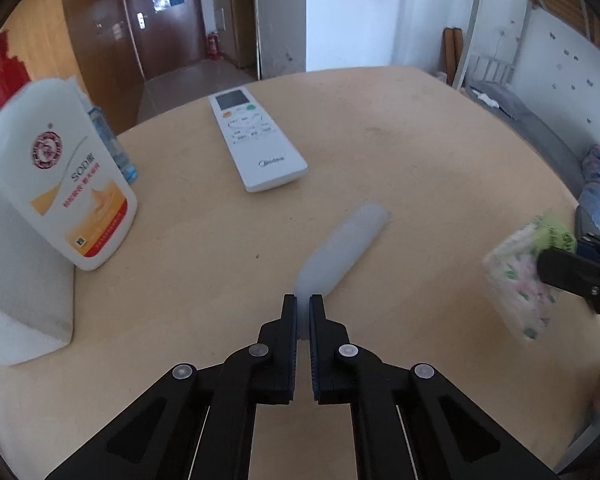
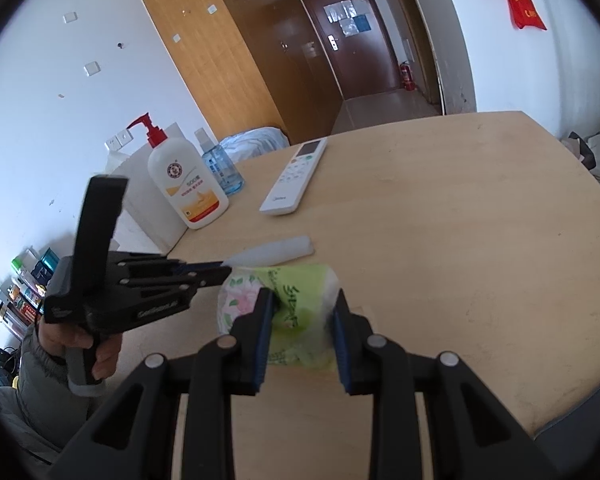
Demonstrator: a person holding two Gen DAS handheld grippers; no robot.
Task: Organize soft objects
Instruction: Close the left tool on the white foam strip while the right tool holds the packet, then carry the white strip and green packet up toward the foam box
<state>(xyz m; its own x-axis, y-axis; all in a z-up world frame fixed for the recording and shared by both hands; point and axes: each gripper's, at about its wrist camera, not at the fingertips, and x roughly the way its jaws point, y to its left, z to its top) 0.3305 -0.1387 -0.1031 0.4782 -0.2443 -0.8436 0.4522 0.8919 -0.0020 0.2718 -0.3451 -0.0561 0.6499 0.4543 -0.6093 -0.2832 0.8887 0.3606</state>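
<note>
A translucent white silicone sleeve [image 1: 342,250] lies on the round wooden table [image 1: 420,140]. My left gripper [image 1: 303,300] is shut on the sleeve's near end; it also shows in the right wrist view [image 2: 224,270], pinching the sleeve [image 2: 276,252]. My right gripper [image 2: 302,300] is shut on a soft tissue pack [image 2: 296,312] with a green and floral wrapper, held just above the table. In the left wrist view the tissue pack [image 1: 520,276] appears at the right edge, blurred, with the right gripper [image 1: 568,268] on it.
A white air-conditioner remote [image 1: 256,138] lies mid-table. A white lotion pump bottle [image 1: 60,172] with a red pump and a clear blue bottle [image 1: 112,144] stand at the left, next to a white foam block [image 1: 16,292]. A bed [image 1: 548,132] is beyond the table on the right.
</note>
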